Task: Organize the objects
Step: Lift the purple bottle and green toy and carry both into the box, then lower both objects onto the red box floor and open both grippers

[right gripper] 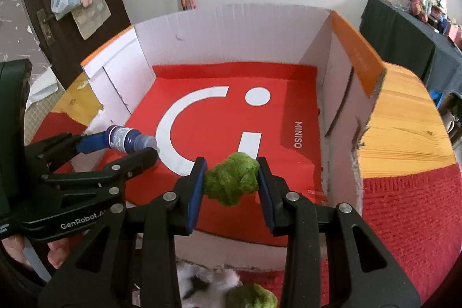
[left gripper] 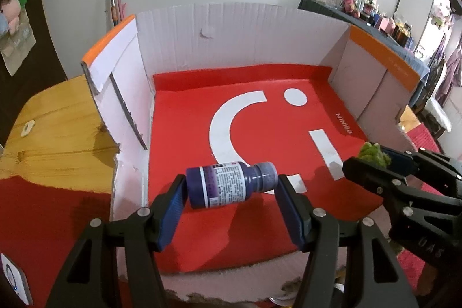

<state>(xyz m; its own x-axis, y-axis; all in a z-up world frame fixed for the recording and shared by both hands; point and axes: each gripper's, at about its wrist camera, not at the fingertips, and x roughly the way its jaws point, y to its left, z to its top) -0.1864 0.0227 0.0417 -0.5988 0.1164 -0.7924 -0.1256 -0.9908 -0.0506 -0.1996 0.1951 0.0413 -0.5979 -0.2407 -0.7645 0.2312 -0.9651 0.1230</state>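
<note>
wooden table (right gripper: pixel 404 129) with red cloth (right gripper: pixel 418 215), white wall behind. open white cardboard box (left gripper: pixel 231 33) on table, red miniso sheet (left gripper: pixel 260 111) lining floor. left gripper (left gripper: pixel 231 189) pinching purple bottle (left gripper: pixel 228 184) sideways, base and cap against blue pads, above near-left of box. right gripper (right gripper: pixel 231 181) clamped on green fuzzy ball (right gripper: pixel 231 182), above near-right of box. second green ball (right gripper: pixel 251 296) near edge, outside box.
</note>
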